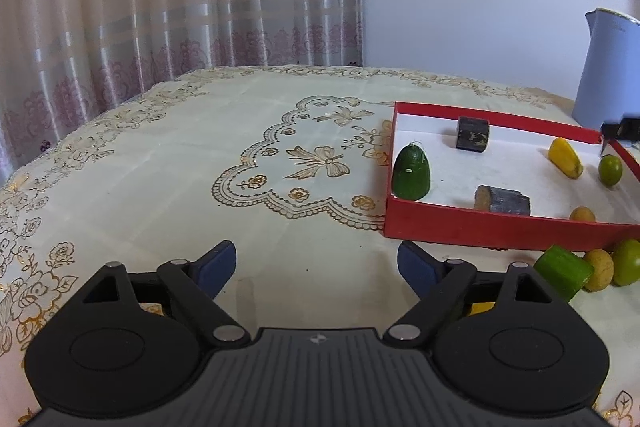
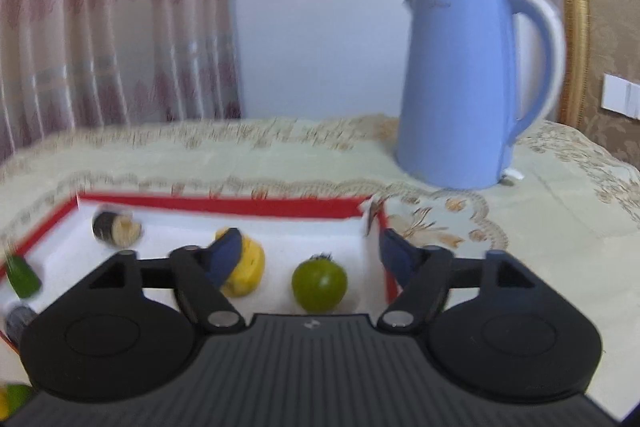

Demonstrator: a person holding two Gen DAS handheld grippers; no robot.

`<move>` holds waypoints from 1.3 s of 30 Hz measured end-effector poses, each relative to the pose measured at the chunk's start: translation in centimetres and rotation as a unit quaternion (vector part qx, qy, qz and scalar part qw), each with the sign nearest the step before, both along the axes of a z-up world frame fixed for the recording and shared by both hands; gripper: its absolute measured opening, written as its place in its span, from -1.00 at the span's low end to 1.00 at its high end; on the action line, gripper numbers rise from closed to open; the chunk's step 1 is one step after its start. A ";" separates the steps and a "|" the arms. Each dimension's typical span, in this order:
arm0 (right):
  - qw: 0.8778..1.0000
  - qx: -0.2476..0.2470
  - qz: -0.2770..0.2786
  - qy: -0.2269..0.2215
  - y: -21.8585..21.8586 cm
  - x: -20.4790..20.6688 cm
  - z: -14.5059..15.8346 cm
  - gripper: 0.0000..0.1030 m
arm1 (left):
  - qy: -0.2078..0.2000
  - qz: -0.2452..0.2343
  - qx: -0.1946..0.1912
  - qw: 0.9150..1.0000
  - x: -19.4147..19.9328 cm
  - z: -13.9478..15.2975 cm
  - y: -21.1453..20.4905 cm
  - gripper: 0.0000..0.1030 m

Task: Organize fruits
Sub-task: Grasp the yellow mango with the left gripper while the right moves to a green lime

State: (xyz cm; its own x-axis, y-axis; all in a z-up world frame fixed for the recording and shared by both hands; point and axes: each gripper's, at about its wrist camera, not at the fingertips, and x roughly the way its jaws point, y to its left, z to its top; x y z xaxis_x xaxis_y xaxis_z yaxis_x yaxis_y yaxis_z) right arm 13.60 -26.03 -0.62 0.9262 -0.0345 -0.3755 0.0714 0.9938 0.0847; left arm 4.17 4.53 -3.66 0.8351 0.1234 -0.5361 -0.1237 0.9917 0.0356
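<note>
- Cream embroidered tablecloth lies under my fingers.
- My left gripper gapes, nothing between its fingers.
- My right gripper stands spread; green tomato sits untouched between its fingers, inside red box.

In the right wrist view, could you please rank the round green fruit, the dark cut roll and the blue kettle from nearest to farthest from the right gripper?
From the right gripper:
1. Round green fruit, inside the red box, lying between the open fingers.
2. Dark cut roll, far-left corner of the box.
3. Blue kettle, beyond the box, on the right.
</note>
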 end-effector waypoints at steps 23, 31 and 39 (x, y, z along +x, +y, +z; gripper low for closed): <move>0.994 -0.025 -0.001 -0.104 3.8 -11.5 -0.6 1.00 | -0.001 -0.218 0.028 0.976 -2.1 0.2 -4.5 0.72; 0.995 -0.038 0.022 -0.094 4.7 -12.1 -0.8 1.00 | 0.016 -0.223 0.063 0.973 -1.8 -0.6 -6.5 0.72; 0.995 -0.040 0.022 -0.090 4.9 -12.0 -1.0 1.00 | 0.030 -0.224 0.038 0.973 -1.4 -0.6 -5.9 0.26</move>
State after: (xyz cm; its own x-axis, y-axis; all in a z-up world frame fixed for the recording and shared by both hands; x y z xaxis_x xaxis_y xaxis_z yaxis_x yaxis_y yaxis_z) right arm 1.63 -21.16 -1.59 0.9796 -0.0148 -0.2002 0.0176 0.9998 0.0120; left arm 2.73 -1.35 -4.30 0.7815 -0.2036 -0.5898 0.3247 0.9399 0.1057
